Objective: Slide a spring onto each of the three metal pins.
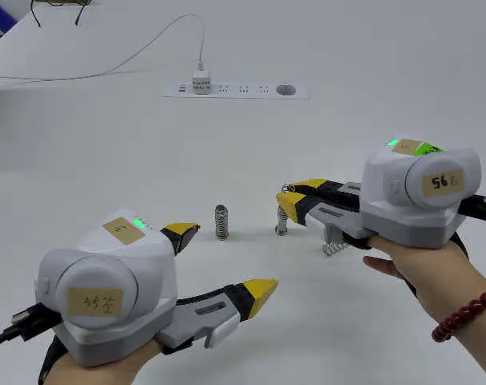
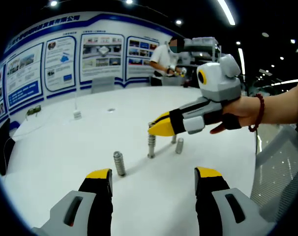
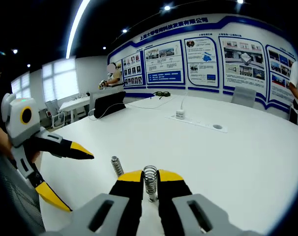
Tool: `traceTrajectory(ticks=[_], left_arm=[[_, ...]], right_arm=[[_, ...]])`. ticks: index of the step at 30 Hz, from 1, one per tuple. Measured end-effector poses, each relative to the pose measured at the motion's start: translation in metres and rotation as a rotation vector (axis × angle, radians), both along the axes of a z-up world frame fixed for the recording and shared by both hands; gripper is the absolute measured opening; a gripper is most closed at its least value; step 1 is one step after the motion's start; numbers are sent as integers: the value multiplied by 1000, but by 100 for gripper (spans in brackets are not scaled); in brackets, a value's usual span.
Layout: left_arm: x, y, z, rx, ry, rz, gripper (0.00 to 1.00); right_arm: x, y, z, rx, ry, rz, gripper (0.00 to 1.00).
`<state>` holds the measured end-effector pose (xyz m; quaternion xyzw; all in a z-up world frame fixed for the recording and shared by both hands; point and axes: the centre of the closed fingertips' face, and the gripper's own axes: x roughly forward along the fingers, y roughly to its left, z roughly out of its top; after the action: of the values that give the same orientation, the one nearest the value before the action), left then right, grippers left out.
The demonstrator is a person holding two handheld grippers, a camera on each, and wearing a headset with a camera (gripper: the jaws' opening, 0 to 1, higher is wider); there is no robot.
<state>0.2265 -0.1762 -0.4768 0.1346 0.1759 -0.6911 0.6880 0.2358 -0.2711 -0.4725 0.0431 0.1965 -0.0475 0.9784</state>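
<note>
Desk (image 1: 107,160), white and broad, carries everything in the head view. Next in bulk are two grey-bodied grippers with black jaws tipped in yellow.

The left gripper (image 1: 224,260) sits at seven o'clock of the head view and points toward one o'clock. Its jaws are spread wide with nothing between them, and the left gripper view shows the same gap.

The right gripper (image 1: 291,192) is at three o'clock, held in a hand (image 1: 419,273) with a red bead bracelet (image 1: 467,313) on the wrist. Its jaws are drawn almost together on a coiled steel spring (image 3: 150,178). In the right gripper view that spring stands upright between the yellow tips. It sits over the top of an upright metal pin (image 1: 281,224), whose foot rests on the desk near the centre.

A long white power strip (image 1: 243,90) lies at twelve o'clock. A white charger plug (image 1: 201,82) sits in it, and its white cable (image 1: 139,52) runs off toward ten o'clock.

At nine o'clock of the held pin, near but apart, stands a second metal pin (image 1: 221,222) with a spring already down its length.

At four o'clock of the held pin, under the right gripper's body, a small wire coil (image 1: 333,249) lies tilted on the desk. Whether a pin is inside it cannot be told.
</note>
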Motion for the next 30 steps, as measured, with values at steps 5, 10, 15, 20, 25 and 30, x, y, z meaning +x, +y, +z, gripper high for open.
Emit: traceTrajectory(ticks=[5,10,15,20,25,30], left_arm=[[0,0,0,2,-1,2,69],[1,0,0,1,-2,6,69],[1,1,-1,3,-1,5,69],[1,1,-1,3,-1,5,69],[1,1,-1,2,-1,5,68],[1,1,-1,5,-3,1,68]], right_arm=[[0,1,-6,3,13,2,12],[0,3,-13,13,30,1,12],[-1,4,-21,23,48,-7,12],[-2,7,-29,35,66,-8,12],[-3,7,-31,44,63,-10,12],[-3,9,-31,40,69,-1,13]])
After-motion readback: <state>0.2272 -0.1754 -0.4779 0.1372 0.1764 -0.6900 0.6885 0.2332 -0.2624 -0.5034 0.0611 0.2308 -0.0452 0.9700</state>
